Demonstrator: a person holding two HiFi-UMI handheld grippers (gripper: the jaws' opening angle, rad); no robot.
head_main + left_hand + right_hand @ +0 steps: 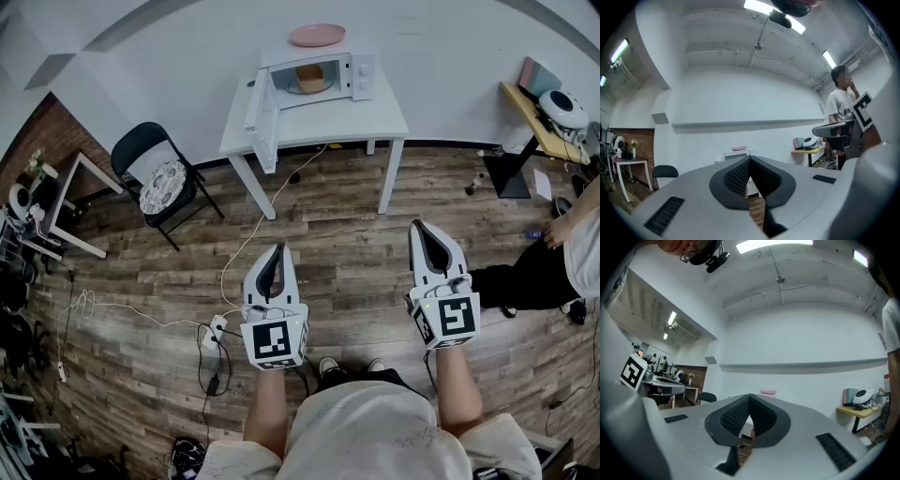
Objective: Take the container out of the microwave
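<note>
Head view shows the microwave [357, 75] at the back edge of a white table [375, 117]. Its door [262, 108] is swung wide and hangs out over the table's left edge. The container [310, 78], a brownish tub, sits inside the open cavity, near the middle. A pink plate [317, 35] lies on the microwave's roof.

The left gripper [276, 253] and the right gripper [424, 232] are both held level over the wooden floor, well apart from the table. Each has its ribbed pads pressed together with nothing between them.

The step in hand looks like the approach — nothing has been reached for yet. To do it well, walk up square to the cavity and step clear of the white cable [251, 236] that trails from the table across the floor. Part the jaws before they enter the cavity, not inside it. The right gripper probably has the freer way in, since the door stands on the left. Take the tub by its rim or wall and draw it straight out, level, clear of the door's edge.

Much is hard to tell — the container is small and far, so lid, handle and contents cannot be read, and the cavity's lower lip cuts off its base. In both gripper views the closed jaws cover most of the microwave, so the tub does not show there.
</note>
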